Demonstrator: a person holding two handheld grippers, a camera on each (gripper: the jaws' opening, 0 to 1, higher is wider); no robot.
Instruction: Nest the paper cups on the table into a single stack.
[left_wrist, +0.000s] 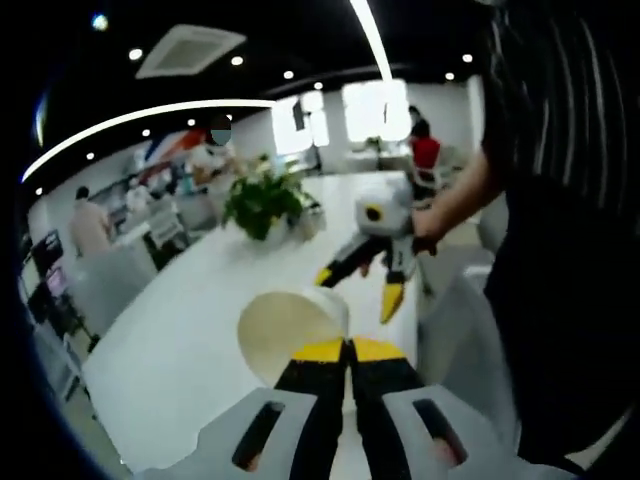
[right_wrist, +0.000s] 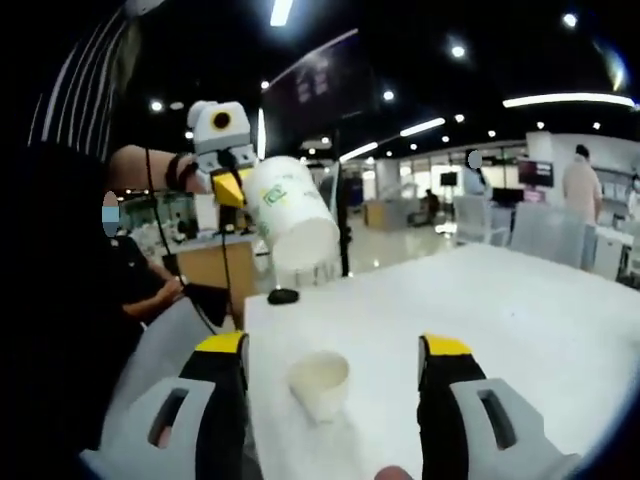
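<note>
A large white paper cup with green print (right_wrist: 292, 213) hangs tilted in the air, mouth (left_wrist: 283, 330) facing away from its base. A small plain white paper cup (right_wrist: 320, 384) stands upright on the white table (right_wrist: 520, 310).

I note the table (right_wrist: 520, 300) is smooth, white and faintly glossy. Both paper cups, the held cup (right_wrist: 292, 215) and the standing cup (right_wrist: 320, 384), look matt; my right tool (right_wrist: 335, 365) shows matt black-and-yellow plastic jaws.

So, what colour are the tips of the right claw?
Yellow tips on black jaws of the right claw, best seen in the right gripper view.
</note>
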